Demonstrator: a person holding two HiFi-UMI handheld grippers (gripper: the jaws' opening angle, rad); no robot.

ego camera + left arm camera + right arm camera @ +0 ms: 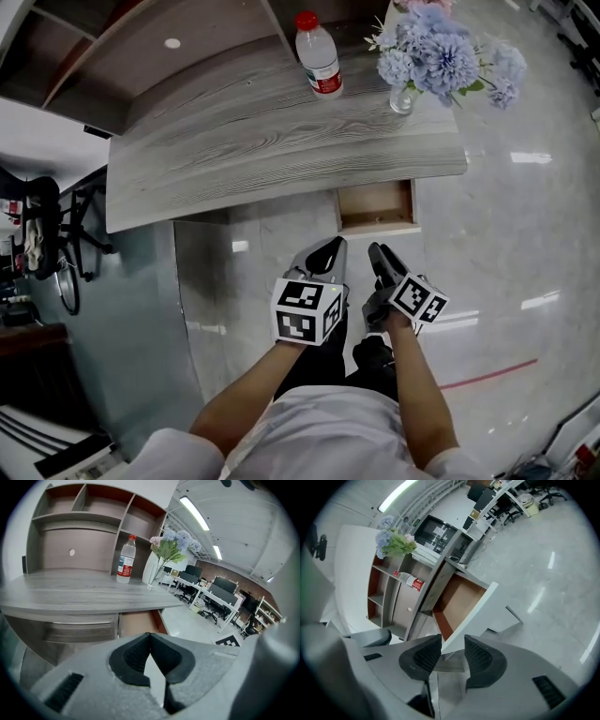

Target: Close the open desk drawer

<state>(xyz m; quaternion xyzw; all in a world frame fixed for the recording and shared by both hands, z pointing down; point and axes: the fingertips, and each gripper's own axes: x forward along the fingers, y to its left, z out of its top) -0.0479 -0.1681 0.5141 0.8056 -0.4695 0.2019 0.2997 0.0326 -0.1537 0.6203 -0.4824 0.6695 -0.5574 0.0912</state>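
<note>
Facing a shallow drawer with a white front and brown wooden inside (377, 208), standing pulled out under the right end of the grey wood-grain tabletop (234, 141). Holding the left gripper (330, 251) with jaws meeting at the tips, empty; holding the right gripper (378, 253) with jaws partly apart, framing the drawer's white front edge without pressing it. Judging the drawer rigid, probably light and sliding easily; needing no grasp, only a flat push mid-front. Finding the red label on the clear plastic bottle (317, 54) too small for reading.
</note>
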